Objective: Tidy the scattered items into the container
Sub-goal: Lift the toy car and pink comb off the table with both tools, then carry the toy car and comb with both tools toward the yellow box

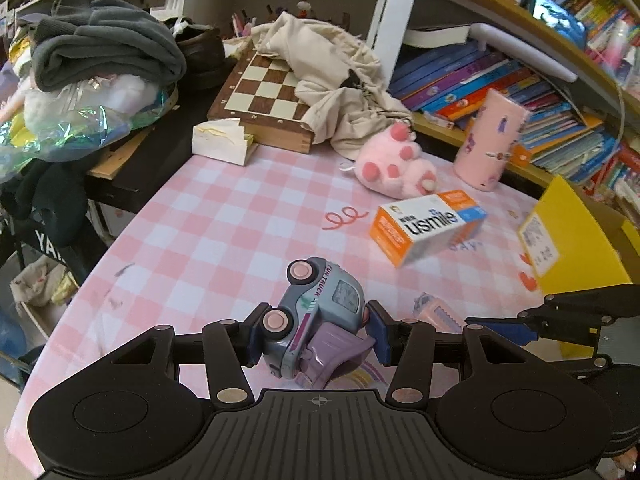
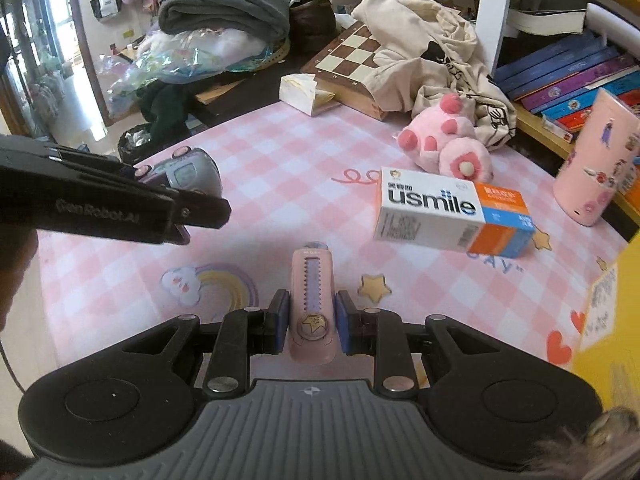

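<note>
Left wrist view: the left gripper [image 1: 316,334] is clenched on a toy truck [image 1: 318,312], a glossy blue-grey plastic body with round pink wheels and a lilac rear part, tipped on its side over the pink checked tablecloth [image 1: 224,220]. Only this view shows the wheels and the "FUN TRUCK" lettering. Beyond lie a rectangular cardboard usmile box [image 1: 428,228], a fluffy pink plush toy [image 1: 394,162], and a smooth pink cylinder [image 1: 490,140] standing upright. The yellow container [image 1: 576,240], flat-walled with a white label, stands at the right edge. The right gripper [image 1: 516,326] enters from the right; its grip cannot be judged here.

Right wrist view: the right gripper [image 2: 311,320] is clamped on a slim pink stationery case [image 2: 312,304], matte, with a lilac serrated strip and a star button, detail barely visible in the other view. A rainbow print [image 2: 216,284] lies on the cloth to the left. The container's yellow wall is at the right edge.
</note>
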Motion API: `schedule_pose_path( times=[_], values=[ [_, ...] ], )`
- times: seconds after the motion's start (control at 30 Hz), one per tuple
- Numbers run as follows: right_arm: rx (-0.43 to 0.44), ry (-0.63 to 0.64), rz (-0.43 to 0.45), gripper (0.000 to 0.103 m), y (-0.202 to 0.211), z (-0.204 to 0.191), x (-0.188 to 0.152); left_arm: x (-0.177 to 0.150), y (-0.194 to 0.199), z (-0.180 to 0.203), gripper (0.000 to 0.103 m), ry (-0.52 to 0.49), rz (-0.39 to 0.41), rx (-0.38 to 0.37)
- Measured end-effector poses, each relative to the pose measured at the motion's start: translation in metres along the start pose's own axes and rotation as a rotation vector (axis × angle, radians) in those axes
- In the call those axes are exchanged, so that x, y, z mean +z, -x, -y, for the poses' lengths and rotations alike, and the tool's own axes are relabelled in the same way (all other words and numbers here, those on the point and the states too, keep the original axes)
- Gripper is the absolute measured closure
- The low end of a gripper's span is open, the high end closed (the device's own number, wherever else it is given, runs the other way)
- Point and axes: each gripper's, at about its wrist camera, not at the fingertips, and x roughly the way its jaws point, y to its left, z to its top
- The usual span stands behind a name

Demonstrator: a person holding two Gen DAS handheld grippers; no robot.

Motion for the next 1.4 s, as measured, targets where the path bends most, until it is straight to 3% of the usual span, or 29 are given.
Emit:
schedule_pose_path(
  times=[0.37, 0.97, 1.4],
  values=[
    [-0.049, -0.116, 0.002, 0.08, 0.039, -0.009, -0.034, -0.027, 0.036, 0.011, 0.054, 0.093, -0.012, -0.137],
    [-0.122, -0.202, 0.052, 0.08, 0.093, -0.028, -0.069, -0.04, 0.084, 0.018, 0.054, 0.073, 0.064, -0.216],
    [-0.165, -0.2, 0.049, 0.08, 0.111, -0.043, -0.087, -0.052, 0.095, 0.025, 0.054, 0.062, 0.058, -0.28]
  ],
)
